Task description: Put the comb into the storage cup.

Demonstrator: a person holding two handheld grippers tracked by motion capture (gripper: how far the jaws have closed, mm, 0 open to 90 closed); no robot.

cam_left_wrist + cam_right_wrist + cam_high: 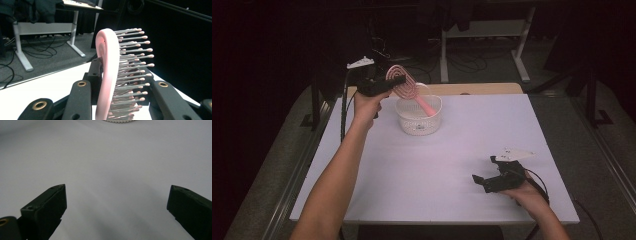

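A pink hairbrush (pixel 403 85) with pale-tipped bristles (pixel 135 57) hangs tilted above a white perforated basket (pixel 418 121) at the table's far middle. Its handle (pixel 426 105) slants down into the basket. My left gripper (pixel 398 80) is shut on the brush's head, one black jaw on the pink back (pixel 108 75) and the other on the bristle side. At the table's near right my right gripper (pixel 483 169) rests low over the white top, open with nothing between its jaws (pixel 116 200). The basket's rim (pixel 119 121) peeks in at the top edge of the right gripper view.
The white table (pixel 437 170) has bare surface between the basket and my right gripper. Beyond its far edge stand a wooden board (pixel 477 88), desk legs (pixel 523 50) and loose cables on a dark floor.
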